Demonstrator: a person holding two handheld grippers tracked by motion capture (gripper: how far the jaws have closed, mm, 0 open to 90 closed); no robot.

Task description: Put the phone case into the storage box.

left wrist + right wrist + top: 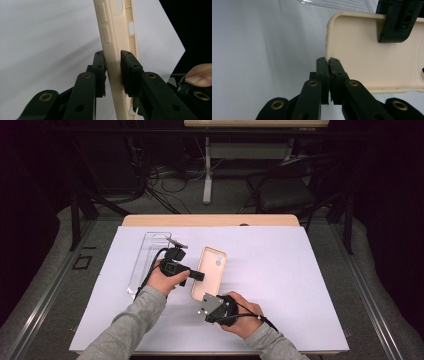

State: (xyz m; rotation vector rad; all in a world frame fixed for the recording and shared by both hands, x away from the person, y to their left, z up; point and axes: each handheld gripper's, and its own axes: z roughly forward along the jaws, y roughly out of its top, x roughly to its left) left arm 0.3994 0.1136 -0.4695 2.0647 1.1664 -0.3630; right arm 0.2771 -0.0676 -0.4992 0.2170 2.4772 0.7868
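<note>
A beige phone case (210, 270) lies on the white sheet, its camera cut-out at the far end. My left gripper (200, 276) comes in from the left and is shut on the case's long side edge. In the left gripper view its two pads press on either side of the case (112, 37), at the left gripper (113, 56). My right gripper (204, 296) sits at the case's near end. In the right gripper view the right gripper (327, 60) has its jaws together, pinching the end rim of the case (367, 62) at a corner.
A clear plastic package (147, 262) lies left of the case, its edge also seen in the right gripper view (337, 3). The white sheet (280, 270) covers most of the wooden table (210, 220). A chair (285, 190) stands beyond the table.
</note>
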